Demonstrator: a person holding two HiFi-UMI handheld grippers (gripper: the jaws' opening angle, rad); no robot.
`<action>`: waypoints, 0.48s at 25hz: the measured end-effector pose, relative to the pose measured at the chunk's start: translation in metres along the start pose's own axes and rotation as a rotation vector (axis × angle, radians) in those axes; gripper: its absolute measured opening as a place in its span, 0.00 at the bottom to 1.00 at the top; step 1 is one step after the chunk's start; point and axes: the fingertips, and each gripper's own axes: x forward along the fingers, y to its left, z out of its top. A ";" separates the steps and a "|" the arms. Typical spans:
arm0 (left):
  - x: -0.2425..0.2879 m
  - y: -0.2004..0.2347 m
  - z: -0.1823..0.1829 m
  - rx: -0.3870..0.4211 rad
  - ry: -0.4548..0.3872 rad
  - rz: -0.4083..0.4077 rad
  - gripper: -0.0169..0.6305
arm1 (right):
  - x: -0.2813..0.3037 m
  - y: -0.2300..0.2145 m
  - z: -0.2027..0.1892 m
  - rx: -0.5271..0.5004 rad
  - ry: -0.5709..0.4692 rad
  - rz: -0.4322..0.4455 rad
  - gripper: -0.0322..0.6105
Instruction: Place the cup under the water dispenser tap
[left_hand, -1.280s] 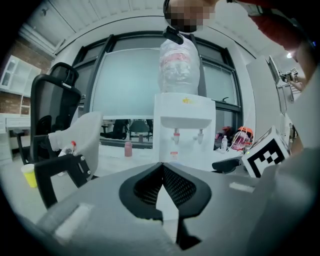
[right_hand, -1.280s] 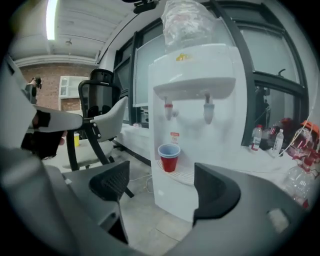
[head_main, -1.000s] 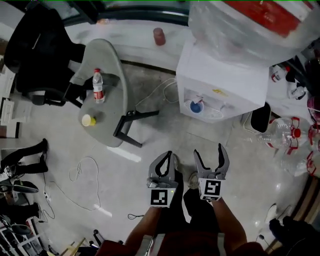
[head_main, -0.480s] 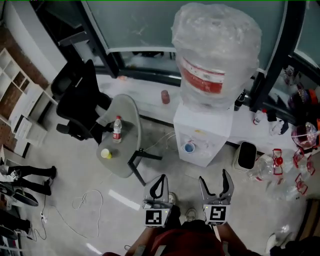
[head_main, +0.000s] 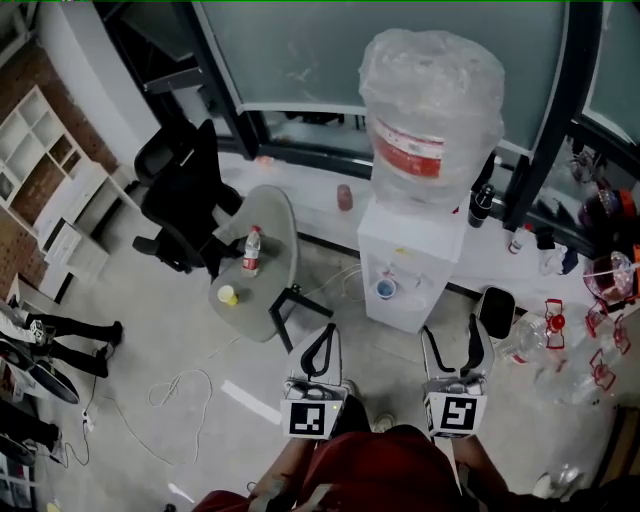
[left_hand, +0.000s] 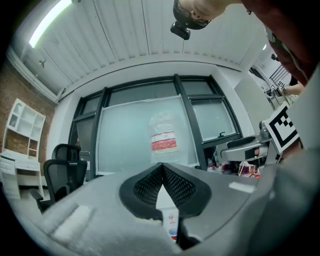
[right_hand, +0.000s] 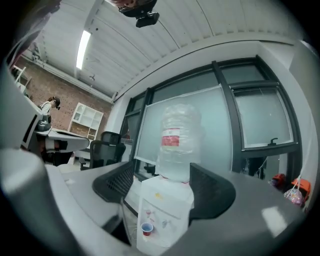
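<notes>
Change since 1 second ago: the head view has swung up from the floor to take in the window wall and the whole water dispenser (head_main: 410, 275), both grippers now sit lower in that view, and the cup (head_main: 384, 289) remains in the dispenser. Item 1, left gripper (head_main: 324, 332): jaw tips together, nothing clamped, held out in front of the person, well apart from the dispenser. Item 2, right gripper (head_main: 452, 330): jaws apart, having just been closing a little, nothing gripped between them; in the right gripper view the dispenser shows far off through the gap. Item 3, cup, red with a blue inside: upright in the recess on the dispenser's white front, below the taps; which tap it stands under cannot be told. Item 4, large water bottle (head_main: 432, 100), wrapped in clear film, red label, seated on top of the dispenser. Item 5, grey surface (head_main: 275, 225) left of the dispenser, carrying 1 small bottle (head_main: 251, 250) and 1 yellow cup (head_main: 228, 295), the 2 near each other but apart. Item 6, black office chair (head_main: 185, 195) beside that surface. Item 7, dark bin (head_main: 494, 312) on the floor, just right of the dispenser.
</notes>
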 end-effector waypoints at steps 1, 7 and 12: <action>-0.002 -0.001 0.002 -0.001 -0.001 -0.002 0.02 | -0.001 -0.001 0.000 0.001 0.004 0.000 0.57; -0.011 -0.006 0.015 0.010 -0.017 0.013 0.02 | -0.008 0.005 0.010 -0.028 0.000 0.034 0.40; -0.019 -0.009 0.022 0.014 -0.036 0.034 0.02 | -0.014 0.018 0.022 -0.016 -0.040 0.091 0.16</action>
